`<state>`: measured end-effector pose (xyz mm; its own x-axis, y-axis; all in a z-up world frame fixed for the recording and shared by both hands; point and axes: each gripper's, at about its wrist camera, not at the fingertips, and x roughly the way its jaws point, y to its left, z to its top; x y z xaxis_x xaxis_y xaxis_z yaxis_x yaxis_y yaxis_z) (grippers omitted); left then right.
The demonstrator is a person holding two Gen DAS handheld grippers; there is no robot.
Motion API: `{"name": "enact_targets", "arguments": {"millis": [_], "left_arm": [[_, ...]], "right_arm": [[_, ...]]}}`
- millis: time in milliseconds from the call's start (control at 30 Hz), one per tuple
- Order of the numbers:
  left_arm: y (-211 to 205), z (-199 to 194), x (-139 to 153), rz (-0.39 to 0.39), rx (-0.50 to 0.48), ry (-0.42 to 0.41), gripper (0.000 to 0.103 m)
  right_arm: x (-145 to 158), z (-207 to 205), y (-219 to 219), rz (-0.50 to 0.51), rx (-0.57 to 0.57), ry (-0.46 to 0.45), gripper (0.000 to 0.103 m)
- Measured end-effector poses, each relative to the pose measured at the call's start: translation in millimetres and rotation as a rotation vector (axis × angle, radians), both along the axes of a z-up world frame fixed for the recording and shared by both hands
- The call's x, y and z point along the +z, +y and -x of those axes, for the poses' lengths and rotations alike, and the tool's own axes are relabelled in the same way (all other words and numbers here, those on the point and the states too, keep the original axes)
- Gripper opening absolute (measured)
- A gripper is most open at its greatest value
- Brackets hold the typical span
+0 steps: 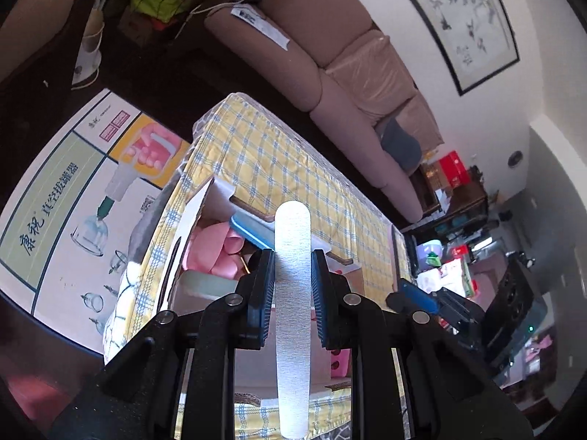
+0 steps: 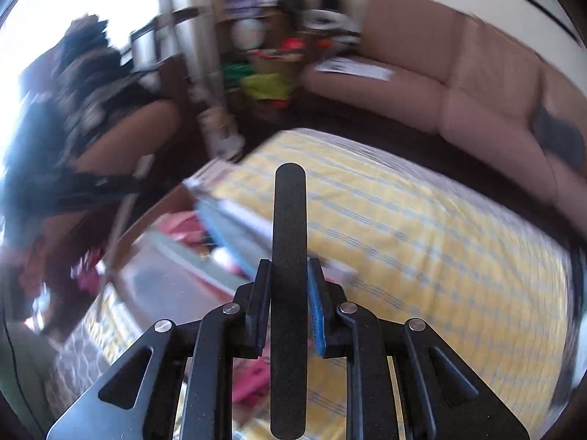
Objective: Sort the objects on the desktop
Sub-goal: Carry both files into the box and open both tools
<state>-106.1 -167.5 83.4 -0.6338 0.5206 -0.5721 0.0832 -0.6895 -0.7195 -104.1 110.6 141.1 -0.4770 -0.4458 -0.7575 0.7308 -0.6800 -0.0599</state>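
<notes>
Through the left wrist camera, our left gripper (image 1: pixel 292 267) is clenched on a long white emery-board nail file (image 1: pixel 292 293), which runs up between the fingers (image 1: pixel 262 293) and pokes out past their tips. Just beyond the fingertips sits an open cardboard box (image 1: pixel 205 216) holding pink soft pieces (image 1: pixel 220 253) and a blue-edged flat item (image 1: pixel 249 229), all resting on a table under a yellow-and-blue checked cloth (image 1: pixel 279 168). Left of the fingers lies a large printed carton (image 1: pixel 73 198); far beyond the tips stands a brown sofa (image 1: pixel 330 69), with a framed painting (image 1: pixel 458 18) on the wall.

Through the right wrist camera, heavily blurred, our right gripper (image 2: pixel 288 275) grips a long black nail file (image 2: pixel 288 275) the same way, its end standing past the fingertips above the checked cloth. The box appears left of the fingers, smeared.

We judge the risk to be slippage: each thin file is pinched on a short stretch only, so a fast swing could pivot or drop it outside the box.
</notes>
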Motion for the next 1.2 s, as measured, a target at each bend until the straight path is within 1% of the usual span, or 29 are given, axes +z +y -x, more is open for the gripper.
{"name": "enact_targets", "arguments": {"millis": [67,133,200,267,300,333,367,400,433,500,533,567,600,633,700,767,833,867,900,933,967,1000,1033,1067,1100,1133,1200], "left_arm": [[-4.1,-1.7,-1.5,0.003,0.006,-0.003,0.018],[-6.1,-1.6,-1.1,0.013,0.009,-0.003,0.018],[-5.3,-1.5,-1.6,0.028,0.006,-0.004,0.018],[-3.8,-0.6,-4.0,0.034,0.001,-0.009,0.018],[-2.9,-0.1,-5.3,0.035,-0.001,-0.011,0.018],[-2.2,0.0,-5.8,0.035,-0.001,-0.010,0.018],[-2.2,0.1,-7.0,0.035,0.000,-0.010,0.018],[-2.4,0.7,-8.6,0.033,0.004,-0.009,0.018],[-3.3,0.6,-9.4,0.026,0.012,-0.008,0.018],[-4.5,1.7,-12.3,0.002,0.032,-0.008,0.018],[-5.1,1.9,-12.9,-0.010,0.040,-0.007,0.018],[-5.0,2.1,-12.9,-0.018,0.051,-0.004,0.018],[-3.7,2.2,-12.3,-0.019,0.060,0.001,0.018],[-3.2,2.2,-12.0,-0.018,0.068,0.006,0.018],[-1.3,1.6,-12.1,-0.030,0.087,0.012,0.018],[1.4,0.5,-13.4,-0.031,0.107,0.017,0.018],[3.7,-0.8,-17.0,-0.041,0.125,0.015,0.018],[4.3,-0.5,-19.6,-0.045,0.128,0.009,0.018],[5.6,0.4,-22.3,-0.040,0.128,0.000,0.017],[6.7,1.7,-25.0,-0.028,0.127,-0.010,0.017],[7.8,3.7,-28.3,-0.015,0.123,-0.023,0.017],[8.7,5.5,-32.3,-0.005,0.120,-0.043,0.017],[9.0,6.4,-36.1,0.001,0.122,-0.059,0.020],[9.9,8.0,-39.7,0.011,0.119,-0.077,0.032],[10.9,8.1,-41.3,0.012,0.112,-0.081,0.037],[12.1,7.5,-40.9,0.017,0.109,-0.079,0.043],[16.6,6.0,-33.1,0.051,0.097,-0.058,0.043]], "right_arm": [[-10.3,-11.9,-32.5,-0.038,0.110,0.007,0.018],[-24.6,-17.1,-58.7,-0.068,0.188,-0.001,0.018],[-38.3,-18.3,-75.6,-0.089,0.221,-0.003,0.019],[-51.0,-15.3,-82.0,-0.095,0.224,-0.017,0.022],[-54.3,-12.6,-81.5,-0.093,0.211,-0.031,0.033],[-54.1,-9.9,-76.3,-0.075,0.180,-0.028,0.040],[-50.7,-7.7,-68.2,-0.043,0.149,-0.021,0.052],[-44.9,-5.8,-57.4,0.009,0.110,-0.023,0.059],[-38.2,-3.9,-45.0,0.078,0.073,-0.055,0.059],[-28.9,-3.9,-23.9,0.243,0.027,-0.168,0.059],[-26.4,-5.9,-16.8,0.306,0.020,-0.217,0.059],[-25.7,-11.6,-14.5,0.337,0.026,-0.246,0.060],[-25.5,-16.5,-21.0,0.340,0.037,-0.258,0.060],[-27.5,-22.7,-25.9,0.333,0.053,-0.271,0.060],[-35.5,-36.2,-43.3,0.284,0.083,-0.290,0.060],[-47.8,-46.2,-59.0,0.204,0.087,-0.274,0.060],[-60.2,-48.5,-71.3,0.160,0.082,-0.268,0.058],[-66.0,-48.6,-73.8,0.149,0.079,-0.273,0.050],[-69.7,-49.0,-76.2,0.137,0.080,-0.283,0.031],[-73.7,-46.0,-78.2,0.121,0.079,-0.295,0.020],[-75.0,-44.2,-76.7,0.110,0.082,-0.299,0.013],[-76.5,-41.3,-73.3,0.109,0.086,-0.304,0.013],[-77.5,-38.3,-69.4,0.105,0.081,-0.310,0.013],[-78.6,-33.6,-63.9,0.104,0.074,-0.330,0.013],[-80.4,-28.2,-57.1,0.108,0.064,-0.356,0.016],[-82.0,-26.9,-49.1,0.110,0.046,-0.358,0.017],[-80.3,-22.0,-33.4,0.128,0.009,-0.349,0.026]]}}
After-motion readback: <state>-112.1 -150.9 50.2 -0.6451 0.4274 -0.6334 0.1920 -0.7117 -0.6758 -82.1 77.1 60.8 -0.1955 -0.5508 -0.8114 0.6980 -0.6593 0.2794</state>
